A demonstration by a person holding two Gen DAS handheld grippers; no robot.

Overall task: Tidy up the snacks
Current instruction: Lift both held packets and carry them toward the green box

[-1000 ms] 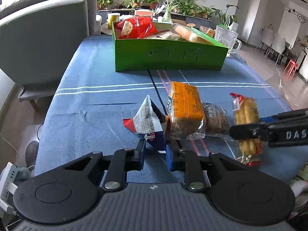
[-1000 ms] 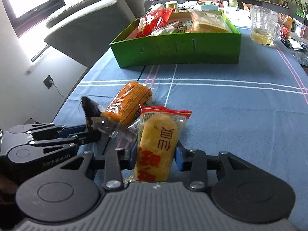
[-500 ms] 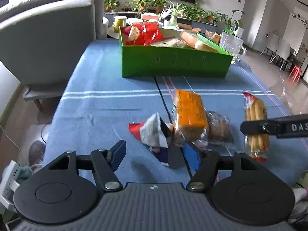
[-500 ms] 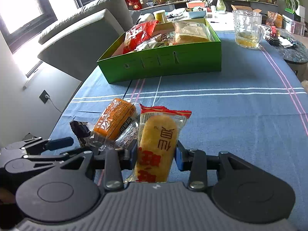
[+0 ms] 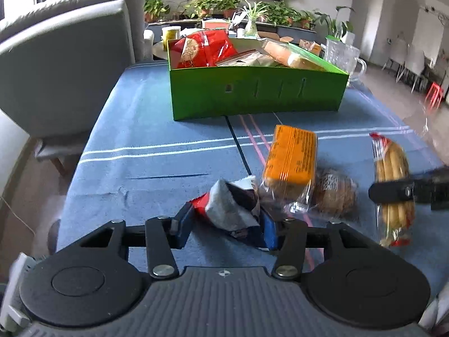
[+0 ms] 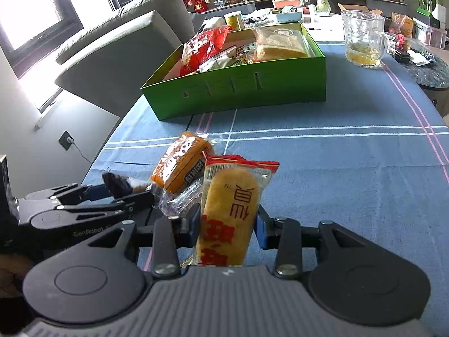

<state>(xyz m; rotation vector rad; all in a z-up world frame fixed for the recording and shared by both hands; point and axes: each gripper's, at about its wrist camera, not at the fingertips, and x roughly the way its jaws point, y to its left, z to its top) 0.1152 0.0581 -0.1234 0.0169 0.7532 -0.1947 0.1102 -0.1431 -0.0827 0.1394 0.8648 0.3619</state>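
My left gripper [image 5: 226,229] is shut on a crumpled red, white and dark snack packet [image 5: 230,207] near the table's front edge. My right gripper [image 6: 227,226] is shut on a yellow bread packet with red trim [image 6: 230,210] and holds it upright above the cloth; it also shows in the left wrist view [image 5: 393,188]. An orange-wrapped cake [image 5: 291,158] and a brown round cake in clear wrap [image 5: 335,192] lie between the grippers. The green box [image 5: 258,90] stands farther back, holding a red bag [image 5: 203,47] and other packets.
The table has a blue striped cloth [image 6: 336,151]. A glass mug [image 6: 363,39] stands right of the box. A grey sofa [image 5: 64,56] runs along the left edge. Plants and clutter sit behind the box.
My left gripper opened half a second ago and has now closed on the crumpled packet. My right gripper has lifted the yellow bread packet a little higher.
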